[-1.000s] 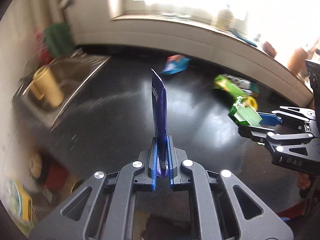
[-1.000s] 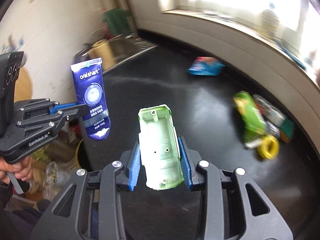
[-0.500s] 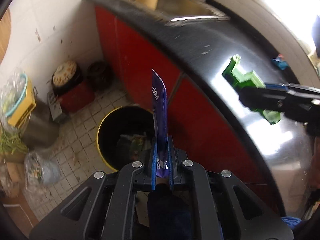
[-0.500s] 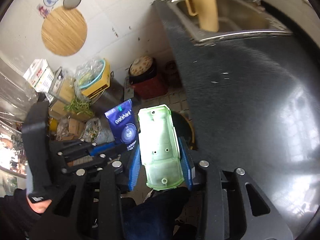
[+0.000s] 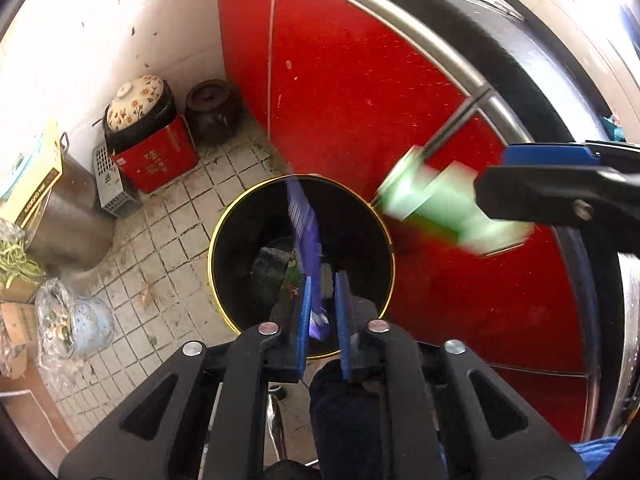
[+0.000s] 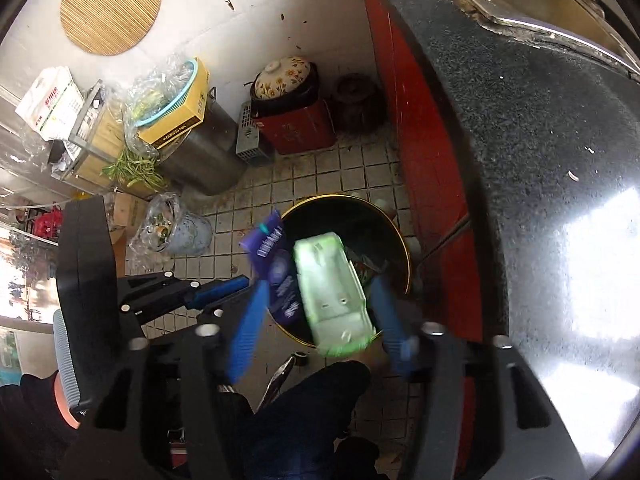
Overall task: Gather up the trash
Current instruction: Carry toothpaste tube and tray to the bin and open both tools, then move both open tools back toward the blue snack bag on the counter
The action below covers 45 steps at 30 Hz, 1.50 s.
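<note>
A black trash bin with a yellow rim (image 5: 224,216) (image 6: 402,248) stands on the tiled floor beside the red cabinet. My left gripper (image 5: 321,312) is open above the bin; the blue toothpaste tube (image 5: 306,248) (image 6: 276,264) hangs loose between its fingers, blurred. My right gripper (image 6: 316,320) is open over the bin; the green plastic shell (image 6: 332,292) (image 5: 444,204) sits loose between its spread fingers, blurred. Other trash lies inside the bin.
The red cabinet front (image 5: 360,92) and black counter edge (image 6: 520,160) are to the right. A red box with a flowered pot (image 5: 148,136), a brown jar (image 5: 212,108), a metal pot (image 6: 204,164) and bagged scraps (image 6: 176,228) crowd the floor at left.
Both grippers swung from the counter down over the bin. Both have opened, and the tube and the green shell have come loose.
</note>
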Available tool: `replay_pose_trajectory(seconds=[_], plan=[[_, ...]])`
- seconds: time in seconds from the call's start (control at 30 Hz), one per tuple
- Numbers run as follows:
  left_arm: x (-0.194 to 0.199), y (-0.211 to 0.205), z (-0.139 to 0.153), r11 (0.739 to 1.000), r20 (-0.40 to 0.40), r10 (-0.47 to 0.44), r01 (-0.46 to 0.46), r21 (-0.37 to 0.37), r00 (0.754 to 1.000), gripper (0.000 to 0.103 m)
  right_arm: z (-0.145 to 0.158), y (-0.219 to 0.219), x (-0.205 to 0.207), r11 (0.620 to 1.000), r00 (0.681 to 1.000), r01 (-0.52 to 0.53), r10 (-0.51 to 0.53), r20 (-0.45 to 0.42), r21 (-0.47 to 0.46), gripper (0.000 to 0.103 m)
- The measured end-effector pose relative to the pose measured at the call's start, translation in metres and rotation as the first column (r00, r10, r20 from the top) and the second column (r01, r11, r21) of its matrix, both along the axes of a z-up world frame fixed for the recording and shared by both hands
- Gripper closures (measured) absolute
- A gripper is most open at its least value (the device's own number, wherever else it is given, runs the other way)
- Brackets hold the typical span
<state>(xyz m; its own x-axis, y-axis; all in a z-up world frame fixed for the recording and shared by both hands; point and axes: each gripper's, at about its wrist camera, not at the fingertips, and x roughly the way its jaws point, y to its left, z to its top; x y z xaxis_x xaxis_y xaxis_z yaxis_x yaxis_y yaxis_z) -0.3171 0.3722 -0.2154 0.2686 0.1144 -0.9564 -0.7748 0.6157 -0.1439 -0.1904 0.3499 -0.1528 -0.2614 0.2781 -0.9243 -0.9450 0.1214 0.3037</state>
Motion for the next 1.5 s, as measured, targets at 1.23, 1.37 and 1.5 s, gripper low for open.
replay_pose_trajectory(seconds=[1.23,1.37,1.5], plan=[[0.291,-0.324,0.204,0.574,0.197,-0.818,0.751,0.326,0.54,0.007,0.186,-0.529,0.195,0.458,0.39,0.827,-0.886,0.252,0.327,0.021],[0.303,-0.328,0.201,0.555,0.171,-0.831,0.764,0.328,0.53,0.007,0.179,-0.546,0.199,0.405,0.35,0.854,-0.911,0.216,0.325,0.021],[0.321,-0.318,0.192,0.553,0.141,-0.83,0.762,0.335,0.54,0.007,0.174,-0.549,0.207,0.387,0.336,0.864,-0.919,0.205,0.32,0.021]])
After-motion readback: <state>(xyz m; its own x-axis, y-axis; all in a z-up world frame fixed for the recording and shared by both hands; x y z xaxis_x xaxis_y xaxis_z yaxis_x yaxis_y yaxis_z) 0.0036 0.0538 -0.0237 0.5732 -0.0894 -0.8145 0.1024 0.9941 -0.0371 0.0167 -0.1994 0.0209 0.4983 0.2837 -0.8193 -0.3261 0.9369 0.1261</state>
